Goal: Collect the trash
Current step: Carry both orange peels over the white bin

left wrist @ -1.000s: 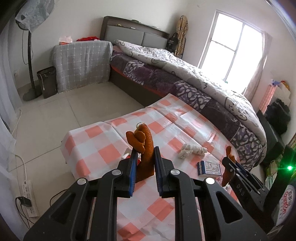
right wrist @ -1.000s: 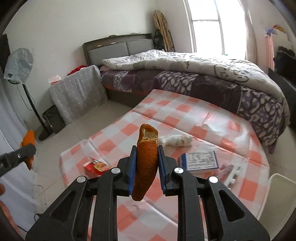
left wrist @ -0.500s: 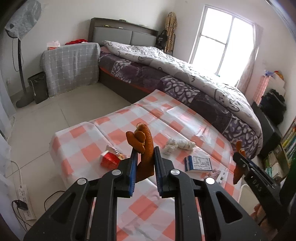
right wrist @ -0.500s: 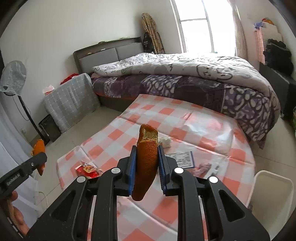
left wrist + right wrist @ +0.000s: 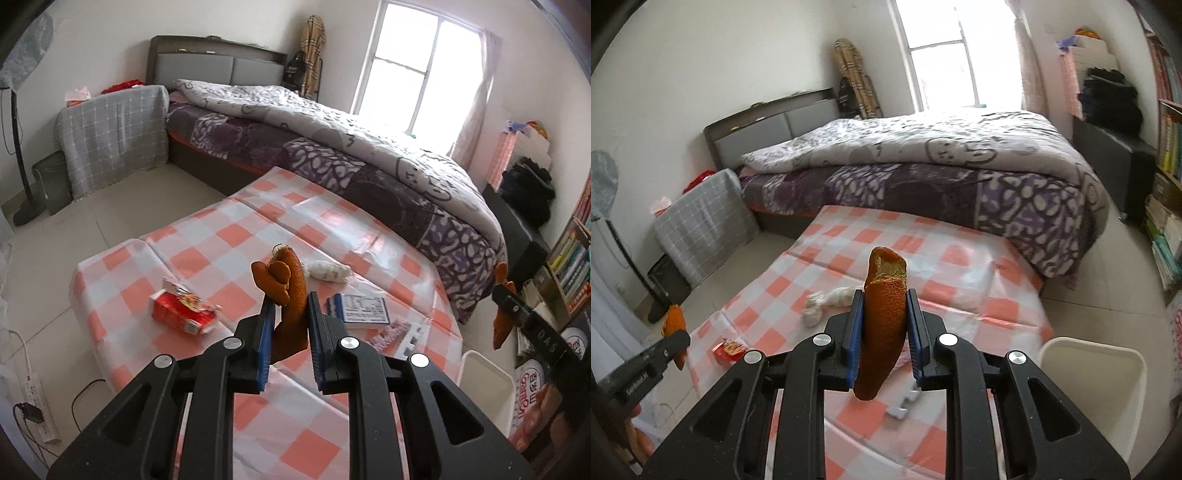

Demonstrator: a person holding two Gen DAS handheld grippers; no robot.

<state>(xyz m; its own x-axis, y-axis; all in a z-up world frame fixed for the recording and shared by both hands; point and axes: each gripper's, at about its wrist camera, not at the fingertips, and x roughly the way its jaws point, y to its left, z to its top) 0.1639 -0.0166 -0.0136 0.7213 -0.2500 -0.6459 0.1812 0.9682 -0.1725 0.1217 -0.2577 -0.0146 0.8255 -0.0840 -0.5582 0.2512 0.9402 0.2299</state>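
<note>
Each gripper is clamped on orange peel: left gripper (image 5: 288, 317) on curled peel (image 5: 286, 288), right gripper (image 5: 884, 325) on long peel (image 5: 884, 314). A loose pinch could drop either short of the white bin (image 5: 1093, 373) at four o'clock, beside the surface (image 5: 960, 280).

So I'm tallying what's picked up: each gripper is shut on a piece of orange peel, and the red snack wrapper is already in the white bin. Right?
Not quite. The left gripper and right gripper each hold orange peel, but the red snack wrapper lies on the checked tablecloth, not in the white bin; the left wrist view shows it.
</note>
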